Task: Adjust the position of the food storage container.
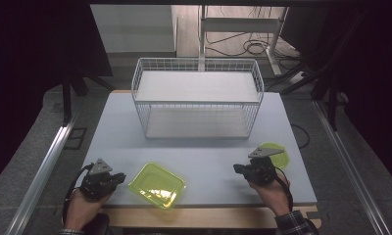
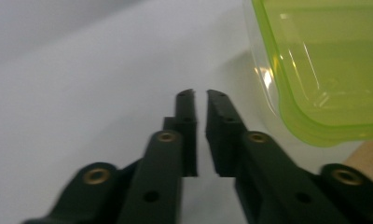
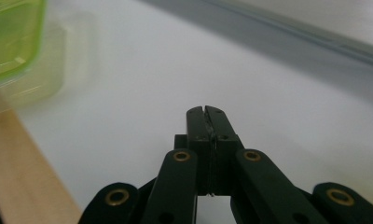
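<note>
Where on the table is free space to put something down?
Free: the middle strip between the wire basket, the square green tray and the round green dish; also both basket shelves. Crowded: the near corners, beside each gripper.

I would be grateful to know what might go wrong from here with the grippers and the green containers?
1. The square tray lies near the table front edge; a push from the shut left gripper beside it might slide it off.
2. The round dish sits partly behind the right gripper, near the table's right edge, so the hand could knock it.
3. Both trays look thin and glossy; shut jaws may slip on the rims.
</note>
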A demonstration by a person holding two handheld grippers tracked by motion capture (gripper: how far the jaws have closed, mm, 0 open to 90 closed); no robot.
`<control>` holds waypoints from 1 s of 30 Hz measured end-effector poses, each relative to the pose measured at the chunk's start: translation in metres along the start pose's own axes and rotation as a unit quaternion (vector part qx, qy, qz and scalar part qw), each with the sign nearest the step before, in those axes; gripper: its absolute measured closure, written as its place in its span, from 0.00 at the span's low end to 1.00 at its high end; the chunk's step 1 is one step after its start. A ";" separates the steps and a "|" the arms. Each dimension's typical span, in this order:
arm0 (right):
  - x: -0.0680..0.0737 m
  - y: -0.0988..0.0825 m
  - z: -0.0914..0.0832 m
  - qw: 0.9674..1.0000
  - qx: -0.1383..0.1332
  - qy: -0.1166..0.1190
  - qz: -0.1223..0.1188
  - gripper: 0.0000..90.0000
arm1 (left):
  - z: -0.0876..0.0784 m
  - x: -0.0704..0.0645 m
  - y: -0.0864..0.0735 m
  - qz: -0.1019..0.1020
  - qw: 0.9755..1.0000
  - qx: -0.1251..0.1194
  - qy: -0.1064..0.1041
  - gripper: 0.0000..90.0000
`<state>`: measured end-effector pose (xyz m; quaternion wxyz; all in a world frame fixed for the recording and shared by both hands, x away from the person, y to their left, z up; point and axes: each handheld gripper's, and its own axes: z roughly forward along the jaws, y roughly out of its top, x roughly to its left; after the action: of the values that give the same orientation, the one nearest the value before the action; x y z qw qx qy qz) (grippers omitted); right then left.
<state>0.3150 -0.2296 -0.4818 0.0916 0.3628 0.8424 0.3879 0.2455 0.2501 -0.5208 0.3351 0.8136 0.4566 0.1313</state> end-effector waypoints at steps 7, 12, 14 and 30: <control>0.026 -0.005 0.015 0.999 0.022 0.044 -0.013 0.99 | 0.015 -0.015 0.009 0.039 0.998 0.031 -0.027 1.00; 0.044 -0.007 0.025 0.996 0.039 0.076 -0.014 0.99 | 0.022 -0.024 0.015 0.044 0.998 0.032 -0.043 1.00; 0.050 -0.008 0.030 0.995 0.048 0.090 -0.015 0.99 | 0.024 -0.027 0.017 0.048 0.997 0.034 -0.045 1.00; 0.061 -0.009 0.046 0.992 0.064 0.105 -0.024 0.99 | 0.050 -0.063 0.040 0.074 0.991 0.026 -0.110 1.00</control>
<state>0.2861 -0.1653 -0.5118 -0.0110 0.3045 0.8789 0.3671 0.2634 0.1624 -0.5259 0.3512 0.8631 0.3590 0.0529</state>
